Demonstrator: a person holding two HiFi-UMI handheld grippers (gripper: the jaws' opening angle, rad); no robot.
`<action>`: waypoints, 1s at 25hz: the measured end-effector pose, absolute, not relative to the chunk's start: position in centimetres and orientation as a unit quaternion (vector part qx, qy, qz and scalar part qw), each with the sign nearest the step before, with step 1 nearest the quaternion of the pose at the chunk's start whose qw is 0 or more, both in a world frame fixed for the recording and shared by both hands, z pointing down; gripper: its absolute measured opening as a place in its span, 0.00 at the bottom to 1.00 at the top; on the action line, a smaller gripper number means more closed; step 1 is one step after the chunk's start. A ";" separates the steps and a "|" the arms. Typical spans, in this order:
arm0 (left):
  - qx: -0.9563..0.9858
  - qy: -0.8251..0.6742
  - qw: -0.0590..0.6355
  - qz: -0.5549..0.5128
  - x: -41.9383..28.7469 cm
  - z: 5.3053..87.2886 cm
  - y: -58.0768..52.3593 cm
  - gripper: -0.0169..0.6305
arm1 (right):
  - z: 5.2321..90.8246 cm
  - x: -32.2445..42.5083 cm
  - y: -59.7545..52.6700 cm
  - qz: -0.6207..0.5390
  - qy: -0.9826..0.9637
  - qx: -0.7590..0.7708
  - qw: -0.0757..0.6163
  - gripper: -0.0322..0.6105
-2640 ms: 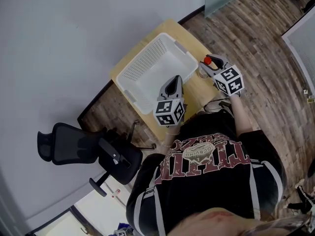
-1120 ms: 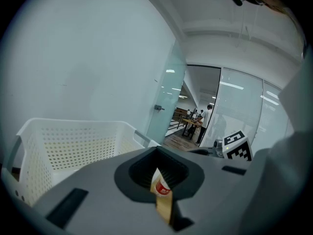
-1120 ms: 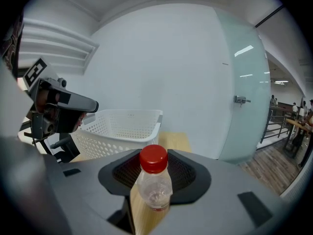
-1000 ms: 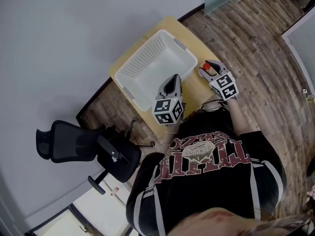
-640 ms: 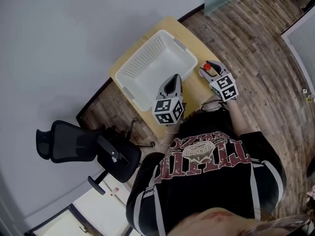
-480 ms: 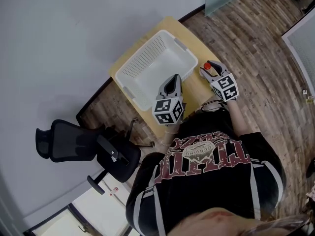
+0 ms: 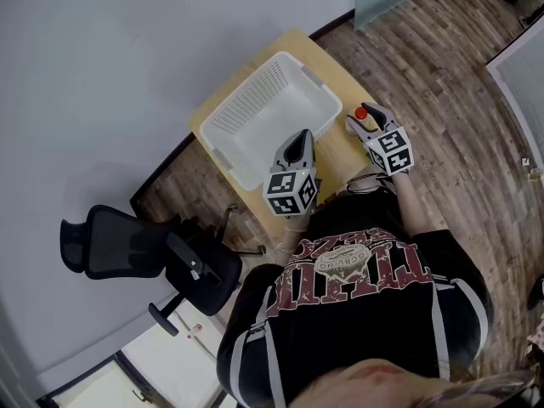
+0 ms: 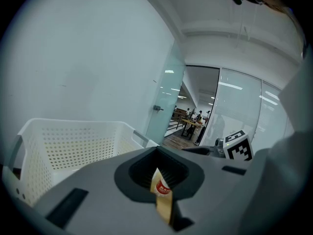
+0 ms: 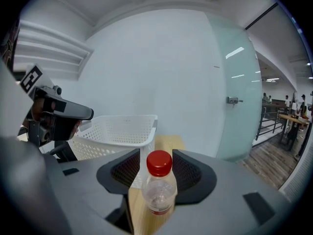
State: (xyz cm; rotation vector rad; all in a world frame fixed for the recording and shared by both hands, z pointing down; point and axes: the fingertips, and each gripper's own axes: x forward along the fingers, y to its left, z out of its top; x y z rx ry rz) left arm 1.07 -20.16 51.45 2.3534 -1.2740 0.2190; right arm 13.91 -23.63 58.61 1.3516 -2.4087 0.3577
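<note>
1. Head view: the person stands at a small wooden table [image 7: 340,79] with a white perforated basket [image 7: 255,113] on it, a gripper in each hand.
2. The left gripper [image 7: 297,143] hangs over the basket's near rim, pointing into it. In the left gripper view its jaws are pinched almost together on a thin pale sachet [image 8: 161,196] with a red mark. The sachet stands upright in the gap.
3. The right gripper [image 7: 365,119] is at the table's right side, just beside the basket's corner. In the right gripper view its jaws are closed against the sides of a clear bottle [image 9: 158,190] with a red cap. The bottle is upright over the tabletop, with the basket wall close behind it. I cannot tell whether its base touches the wood.
4. The two grippers are apart, with the basket's near corner between them.
5. A black office chair [image 7: 127,253] stands on the plank floor to the left, well away from the table.
</note>
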 end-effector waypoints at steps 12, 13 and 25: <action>0.848 -0.475 0.222 0.075 0.1 51.1 -20.0 0.10 | 54.2 13.7 -24.3 0.083 -0.854 0.491 0.153 0.39; 0.848 -0.476 0.222 0.075 0.0 51.2 -20.0 0.10 | 53.9 13.5 -24.4 0.079 -0.855 0.490 0.151 0.39; 0.840 -0.493 0.218 0.063 -1.2 50.6 -19.9 0.10 | 50.6 12.4 -24.7 0.057 -0.865 0.481 0.130 0.39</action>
